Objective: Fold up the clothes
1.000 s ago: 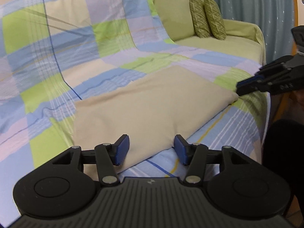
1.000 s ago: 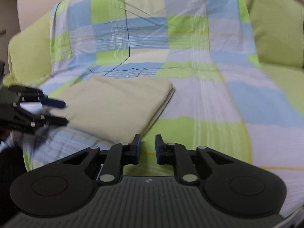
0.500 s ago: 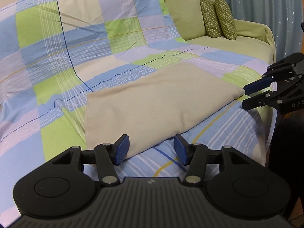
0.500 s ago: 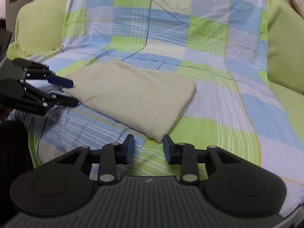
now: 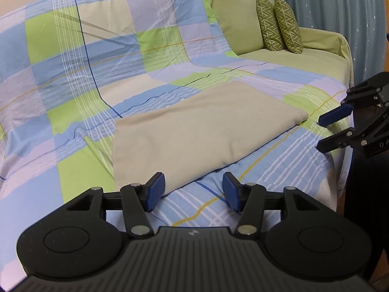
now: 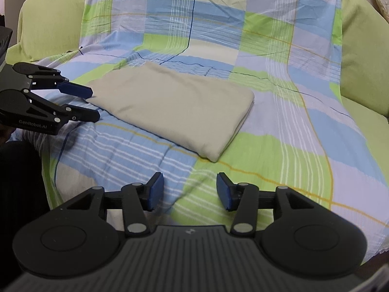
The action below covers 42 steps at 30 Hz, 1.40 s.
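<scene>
A beige cloth [image 5: 201, 133] lies folded flat in a rectangle on the checked sheet [image 5: 97, 73] that covers the sofa; it also shows in the right wrist view [image 6: 175, 107]. My left gripper [image 5: 192, 191] is open and empty, just short of the cloth's near corner. It shows from the side in the right wrist view [image 6: 93, 103], next to the cloth's left corner. My right gripper [image 6: 188, 189] is open and empty, a little back from the cloth's near right corner. In the left wrist view it [image 5: 323, 133] hangs just off the cloth's right corner.
The sofa is green [image 6: 362, 56] with an armrest at the left [image 6: 48, 19]. Two patterned green cushions [image 5: 279, 24] lean at the far right end. A grey-blue curtain [image 5: 340, 7] hangs behind. The sheet's front edge drops off near both grippers.
My right gripper has opened from nearly shut to wide open and has drawn back from the cloth. My left gripper has stayed open and shifted slightly back. The cloth lies still.
</scene>
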Each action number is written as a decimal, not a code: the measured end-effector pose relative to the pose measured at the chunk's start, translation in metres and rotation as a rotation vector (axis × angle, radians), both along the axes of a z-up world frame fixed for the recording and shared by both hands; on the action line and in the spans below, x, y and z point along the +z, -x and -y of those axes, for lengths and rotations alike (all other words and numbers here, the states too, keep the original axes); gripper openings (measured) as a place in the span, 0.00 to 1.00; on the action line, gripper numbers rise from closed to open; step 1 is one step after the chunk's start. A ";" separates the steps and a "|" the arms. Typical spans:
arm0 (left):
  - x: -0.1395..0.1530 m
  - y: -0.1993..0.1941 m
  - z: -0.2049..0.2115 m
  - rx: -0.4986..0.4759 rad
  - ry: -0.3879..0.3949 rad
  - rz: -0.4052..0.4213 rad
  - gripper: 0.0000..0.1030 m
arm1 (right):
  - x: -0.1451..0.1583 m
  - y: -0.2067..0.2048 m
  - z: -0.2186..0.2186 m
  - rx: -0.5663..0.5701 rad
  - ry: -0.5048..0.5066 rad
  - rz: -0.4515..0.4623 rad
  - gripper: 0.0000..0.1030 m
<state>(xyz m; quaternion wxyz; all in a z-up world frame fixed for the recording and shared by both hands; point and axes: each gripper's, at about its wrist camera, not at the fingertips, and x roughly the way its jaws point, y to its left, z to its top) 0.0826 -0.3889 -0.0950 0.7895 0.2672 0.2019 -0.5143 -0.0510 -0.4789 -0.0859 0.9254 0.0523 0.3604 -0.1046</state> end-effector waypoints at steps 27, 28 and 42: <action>-0.040 0.024 0.043 -0.425 -0.402 0.640 0.47 | -0.009 -0.040 -0.037 0.439 0.696 -0.150 0.25; -0.040 0.022 0.041 -0.413 -0.406 0.640 0.47 | -0.011 -0.041 -0.037 0.469 0.723 -0.156 0.24; -0.019 0.020 0.022 -0.392 -0.448 0.635 0.04 | -0.016 -0.042 -0.031 0.497 0.755 -0.187 0.09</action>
